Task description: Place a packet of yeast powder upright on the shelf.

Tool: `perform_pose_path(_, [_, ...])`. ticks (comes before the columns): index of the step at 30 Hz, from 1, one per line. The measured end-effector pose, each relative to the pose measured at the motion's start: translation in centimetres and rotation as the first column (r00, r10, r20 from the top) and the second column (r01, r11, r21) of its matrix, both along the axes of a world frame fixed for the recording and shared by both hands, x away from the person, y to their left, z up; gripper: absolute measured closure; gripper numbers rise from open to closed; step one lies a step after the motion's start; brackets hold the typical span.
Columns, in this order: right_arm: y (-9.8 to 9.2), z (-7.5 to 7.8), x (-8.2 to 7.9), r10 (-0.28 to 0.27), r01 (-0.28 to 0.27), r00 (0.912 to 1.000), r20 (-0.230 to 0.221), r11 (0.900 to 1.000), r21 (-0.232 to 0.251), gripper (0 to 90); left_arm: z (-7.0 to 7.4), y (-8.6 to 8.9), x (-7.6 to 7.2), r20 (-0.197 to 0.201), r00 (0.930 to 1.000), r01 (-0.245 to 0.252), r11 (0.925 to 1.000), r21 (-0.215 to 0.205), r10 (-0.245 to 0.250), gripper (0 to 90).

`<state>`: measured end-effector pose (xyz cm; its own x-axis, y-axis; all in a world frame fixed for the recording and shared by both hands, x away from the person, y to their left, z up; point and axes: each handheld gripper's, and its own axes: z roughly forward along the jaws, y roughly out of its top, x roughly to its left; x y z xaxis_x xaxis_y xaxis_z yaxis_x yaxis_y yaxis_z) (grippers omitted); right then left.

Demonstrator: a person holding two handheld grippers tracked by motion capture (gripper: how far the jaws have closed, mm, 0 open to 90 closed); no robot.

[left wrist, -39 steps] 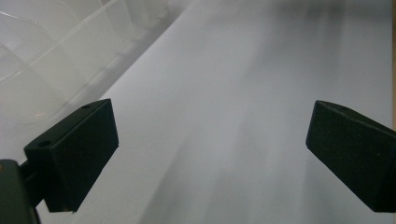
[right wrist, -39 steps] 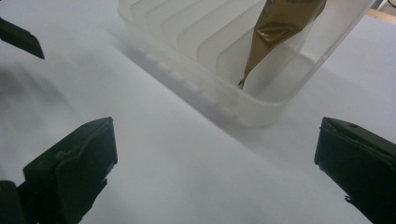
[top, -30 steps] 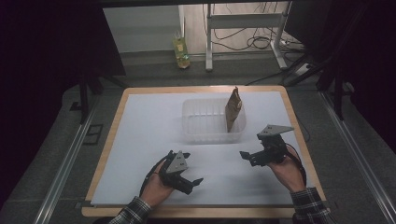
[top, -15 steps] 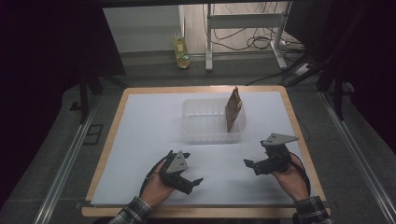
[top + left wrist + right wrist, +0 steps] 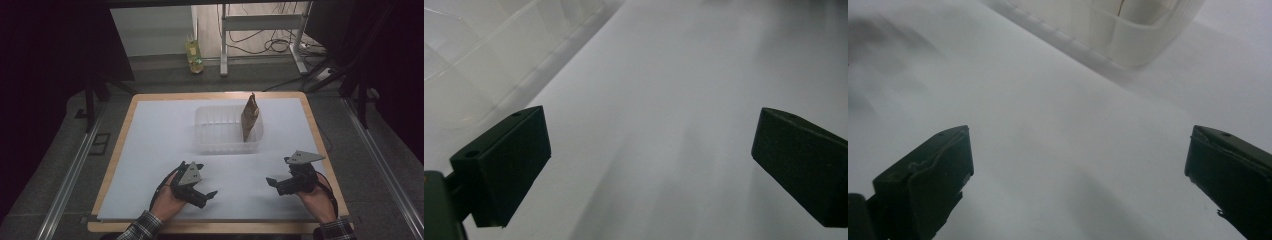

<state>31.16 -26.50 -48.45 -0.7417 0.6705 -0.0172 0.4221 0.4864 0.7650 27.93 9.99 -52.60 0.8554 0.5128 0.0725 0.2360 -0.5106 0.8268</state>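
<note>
A brown packet [image 5: 249, 118] stands up on end in a clear plastic tub [image 5: 220, 142], a little above the middle of the high view. Its long side runs up and down, and its pointy top leans a bit to the left. It sits in the right end of the tub, against the right wall. The packet looks flat and thin, crinkly, and dark brown with lighter bits. In the right gripper view a thin brown line of it [image 5: 1121, 7] shows through the tub's wall at the top edge.

The tub is see-through with ribbed sides. It rests on a white sheet [image 5: 150, 145] that covers a wooden table [image 5: 118, 145]. In the left gripper view the tub [image 5: 484, 55] is in the upper left corner. In the right gripper view it [image 5: 1128, 35] is at the top, right of the middle.

The left gripper [image 5: 205, 196] is low in the high view, left of the middle, held in a hand [image 5: 165, 202]. Its jaws stand wide apart with nothing between them. The right gripper [image 5: 272, 183] is low on the right, held in the other hand [image 5: 315, 197]. Its jaws are wide apart too, with only white sheet between them. Both grippers are well apart from the tub and point toward each other.

A yellow bottle [image 5: 194, 53] stands on the floor past the table, near the top.
</note>
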Motion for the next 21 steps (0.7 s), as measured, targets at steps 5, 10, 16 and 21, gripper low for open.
perform_pose_path(5, [-0.5,-0.4,-0.4,-0.005,0.005,1.0,-0.001,1.0,-0.016,0.0,0.0,0.0,0.0,-0.002,1.0,0.0,1.0,0.003,0.0,2.5])
perform_pose_path(10, [-1.1,-1.1,-1.1,-0.012,0.011,0.9999,-0.01,0.998,-0.057,0.0,-0.1,0.0,0.1,-0.005,1.0,-0.002,1.0,0.01,0.002,2.5])
perform_pose_path(16, [-1.5,-1.9,-1.5,-0.009,0.005,0.9991,-0.042,0.995,-0.101,0.0,-0.2,-0.1,0.1,-0.007,1.0,-0.003,0.9999,0.014,0.004,2.5])
perform_pose_path(21, [-1.5,-2.2,-1.5,-0.01,0.004,0.9987,-0.05,0.993,-0.121,0.0,-0.1,-0.1,0.2,-0.005,1.0,-0.004,0.9999,0.013,0.004,2.5])
